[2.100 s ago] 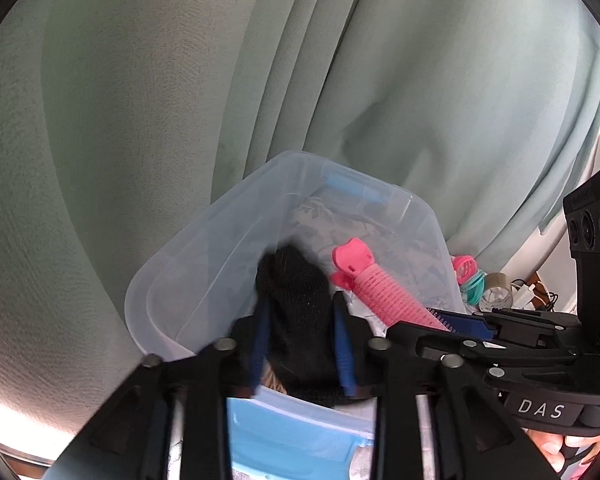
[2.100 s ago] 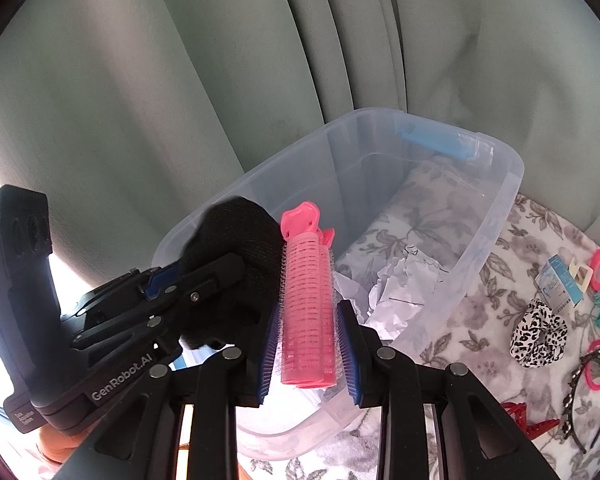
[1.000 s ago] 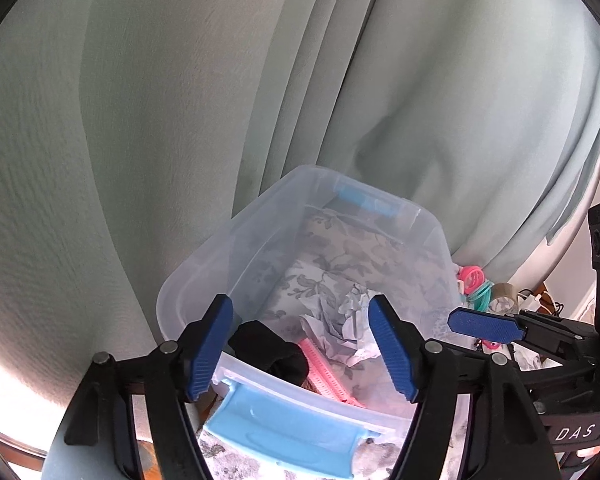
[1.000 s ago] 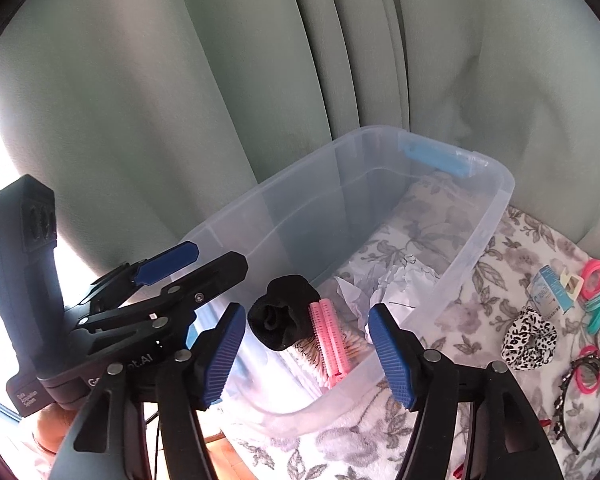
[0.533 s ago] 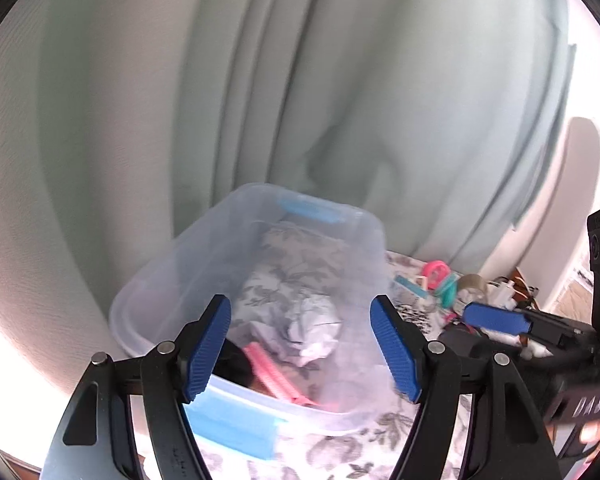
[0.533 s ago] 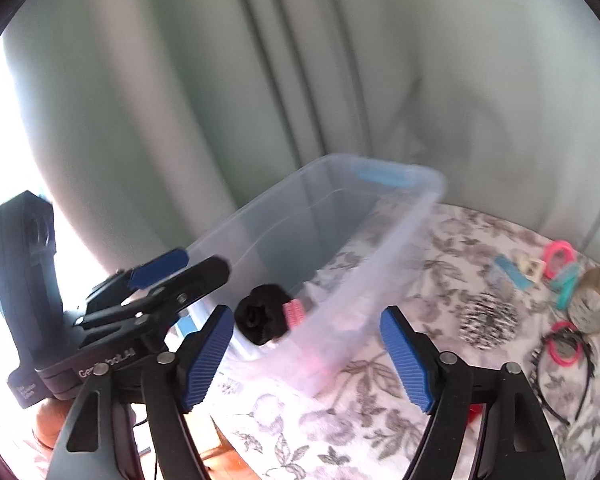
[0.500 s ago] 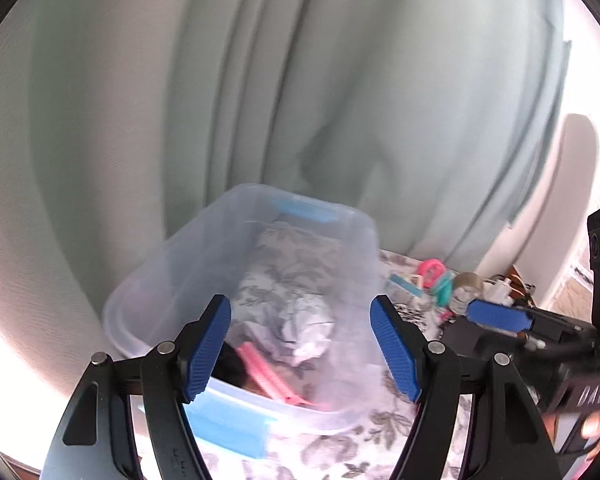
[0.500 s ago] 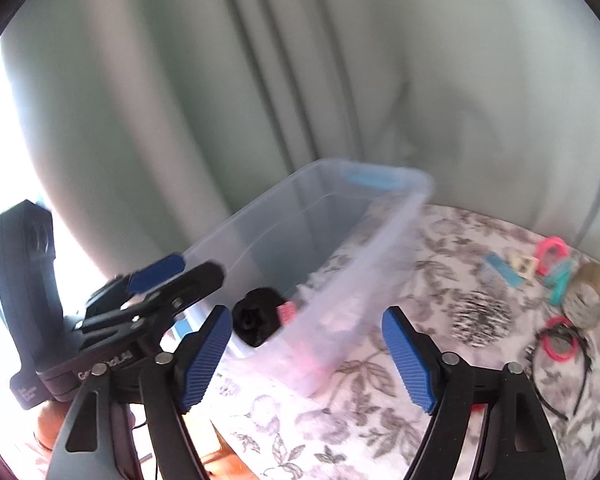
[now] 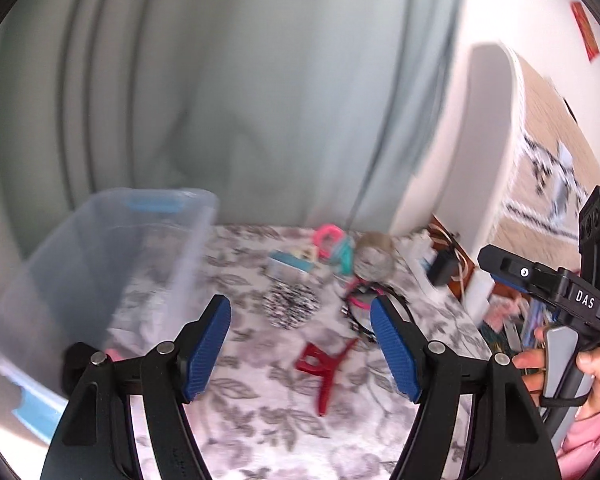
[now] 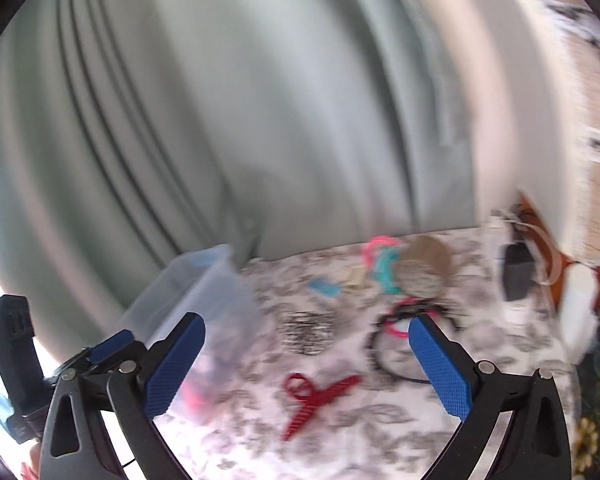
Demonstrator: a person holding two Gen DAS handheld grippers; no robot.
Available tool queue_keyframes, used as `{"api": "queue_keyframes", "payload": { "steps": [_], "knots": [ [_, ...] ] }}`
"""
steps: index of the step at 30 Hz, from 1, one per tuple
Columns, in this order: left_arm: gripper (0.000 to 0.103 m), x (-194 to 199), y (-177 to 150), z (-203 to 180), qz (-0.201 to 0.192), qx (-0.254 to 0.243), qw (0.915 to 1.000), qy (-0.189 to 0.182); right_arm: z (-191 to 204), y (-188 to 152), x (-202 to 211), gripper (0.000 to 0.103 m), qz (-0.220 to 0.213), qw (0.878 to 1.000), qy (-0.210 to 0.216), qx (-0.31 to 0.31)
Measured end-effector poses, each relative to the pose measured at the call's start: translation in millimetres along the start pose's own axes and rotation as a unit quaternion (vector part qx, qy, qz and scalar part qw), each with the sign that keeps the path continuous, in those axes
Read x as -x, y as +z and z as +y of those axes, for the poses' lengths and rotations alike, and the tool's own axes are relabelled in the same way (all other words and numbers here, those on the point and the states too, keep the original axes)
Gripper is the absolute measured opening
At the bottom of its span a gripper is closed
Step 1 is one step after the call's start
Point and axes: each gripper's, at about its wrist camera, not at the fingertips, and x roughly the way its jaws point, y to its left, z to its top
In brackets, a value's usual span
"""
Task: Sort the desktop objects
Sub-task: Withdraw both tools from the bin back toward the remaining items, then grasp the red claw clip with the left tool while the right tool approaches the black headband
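A clear plastic bin (image 9: 100, 264) (image 10: 204, 292) with blue handles stands at the left on a flowered cloth (image 9: 260, 400); a black item and a pink item show low inside it. On the cloth lie a red hair claw (image 9: 324, 364) (image 10: 312, 396), a black-and-white scrunchie (image 9: 292, 308) (image 10: 308, 332), a black hairband with a pink tie (image 10: 396, 344), pink and teal hair ties (image 9: 332, 244) (image 10: 384, 260), a tape roll (image 9: 374, 262) (image 10: 424, 268) and a small blue packet (image 9: 290, 266). My left gripper (image 9: 300, 346) is open and empty. The right gripper (image 10: 306, 362) is empty, its jaws opening wide.
A pale green curtain (image 9: 240, 100) hangs right behind the table. Cables, a black plug (image 10: 518, 272) and a white bottle (image 10: 578, 304) crowd the right end. A hand in a pink sleeve (image 9: 588, 384) holds the right gripper's handle. A white wall edge stands at the right.
Both grippers swung right, away from the bin, so the loose hair items now lie ahead of them. The right jaws spread wider. The black item and pink roller stayed in the bin.
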Motion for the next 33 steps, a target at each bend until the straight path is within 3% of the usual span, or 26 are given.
{"api": "queue_keyframes", "payload": {
  "steps": [4, 8, 12, 20, 26, 33],
  "knots": [
    [0.073, -23, -8, -23, 0.029, -0.018, 0.9993, -0.016, -22, -11, -7, 0.103, 0.010, 0.999, -0.028, 0.017],
    [0.073, -48, -21, -34, 0.061, -0.024, 0.9977, -0.017, -34, -29, -39, 0.103, 0.063, 0.996, -0.022, 0.057],
    [0.073, -74, -36, -38, 0.098, -0.020, 0.9949, -0.013, -44, -38, -64, 0.103, 0.094, 0.993, -0.030, 0.059],
    [0.073, -105, -56, -34, 0.143, -0.011, 0.9896, -0.003, -69, -39, -91, 0.103, 0.115, 0.991, -0.066, 0.029],
    [0.073, -119, -61, -30, 0.162, -0.003, 0.9867, -0.003, -80, -45, -105, 0.103, 0.121, 0.991, -0.055, 0.008],
    [0.073, -132, -69, -29, 0.177, 0.001, 0.9842, -0.005, -67, -62, -118, 0.103, 0.114, 0.990, -0.049, 0.060]
  ]
}}
